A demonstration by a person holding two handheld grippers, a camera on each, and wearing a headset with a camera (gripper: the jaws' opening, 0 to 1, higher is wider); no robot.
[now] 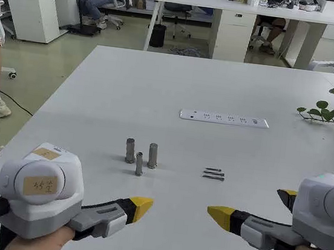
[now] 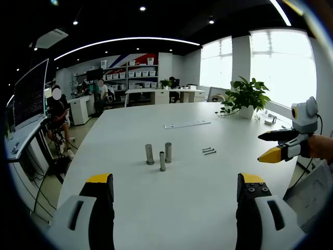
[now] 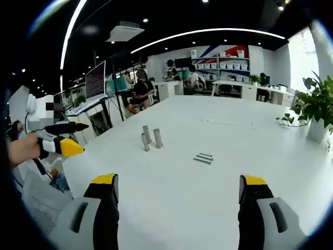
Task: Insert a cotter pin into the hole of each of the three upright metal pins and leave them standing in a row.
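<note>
Both grippers are at the near edge of the desk, with the task items ahead. The three cotter pins lie flat at lower centre-right of the head view, side by side, their long axes running left to right across the frame. In the right gripper view they sit at mid-frame, straight ahead of the gap between the fingers and well apart from them. The right gripper is the nearer one, so I judge the first pick falls to it, and it will need to close across a cotter pin's length. The three pins stand upright at lower centre-left of the head view, in a tight triangle rather than a row, nearer the left gripper and likewise straight ahead of it. The fingers of both grippers are spread wide, holding nothing and touching nothing. With all three cotter pins loose on the desk, I take it no insertion has been made.
</note>
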